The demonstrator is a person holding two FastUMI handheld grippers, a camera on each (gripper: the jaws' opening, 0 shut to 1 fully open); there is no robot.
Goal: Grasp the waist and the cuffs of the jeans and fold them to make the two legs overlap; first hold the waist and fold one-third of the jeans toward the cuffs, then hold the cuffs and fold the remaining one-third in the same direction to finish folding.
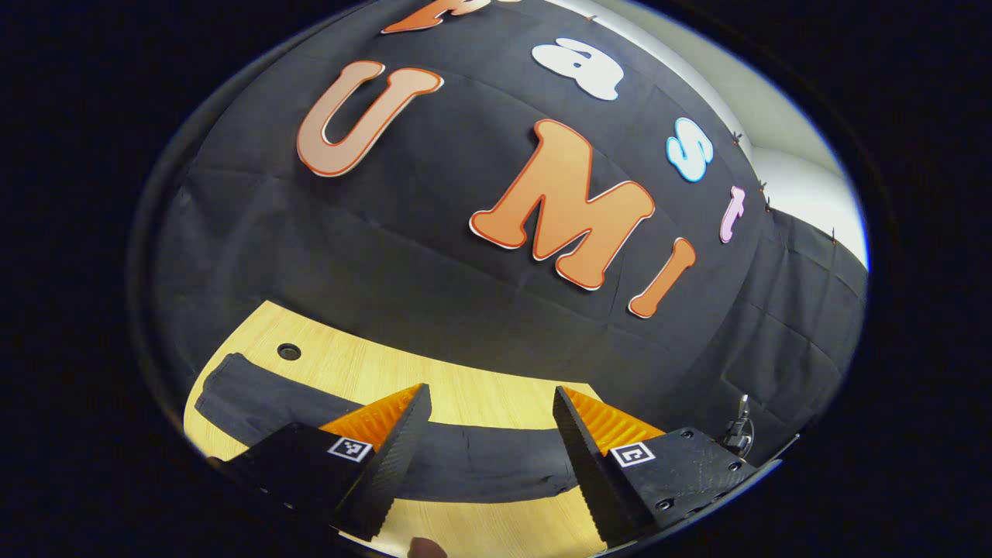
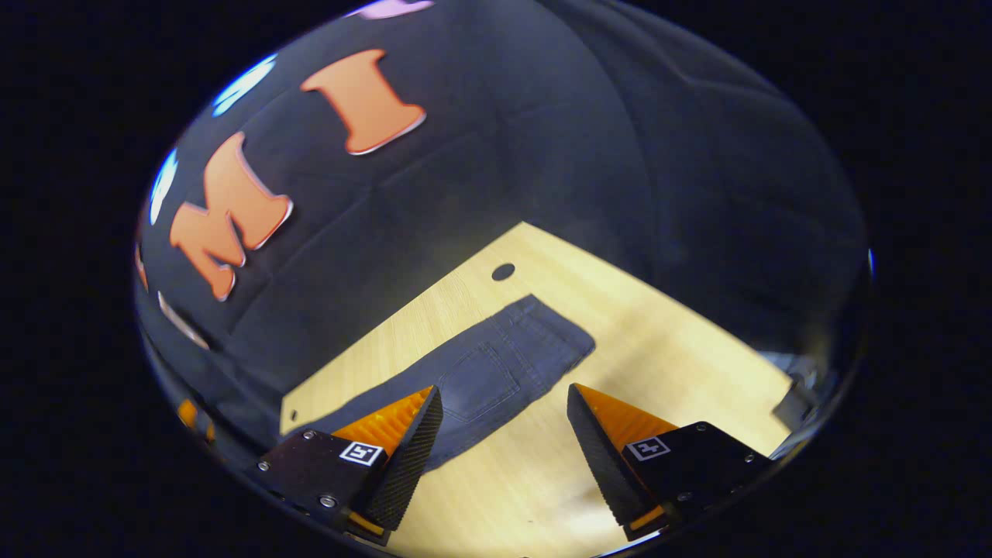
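Observation:
Dark jeans (image 1: 480, 461) lie flat along the wooden table (image 1: 480, 387), the legs one on the other as a long strip. In the left gripper view the cuff end (image 1: 232, 380) lies at the far left. My left gripper (image 1: 490, 399) hovers open above the leg part, nothing between its fingers. In the right gripper view the jeans (image 2: 496, 368) show their waist end with a back pocket (image 2: 484, 384), waist edge (image 2: 566, 329) at the upper right. My right gripper (image 2: 504, 399) is open above the table just near of the waist part, holding nothing.
The table has a round cable hole (image 1: 288, 352) near the cuffs and another hole (image 2: 503, 271) beyond the waist. The black cloth wall stands right behind the table's far edge. Bare wood (image 2: 682, 349) lies to the right of the waist. A clamp (image 1: 740, 430) sits at the table's right edge.

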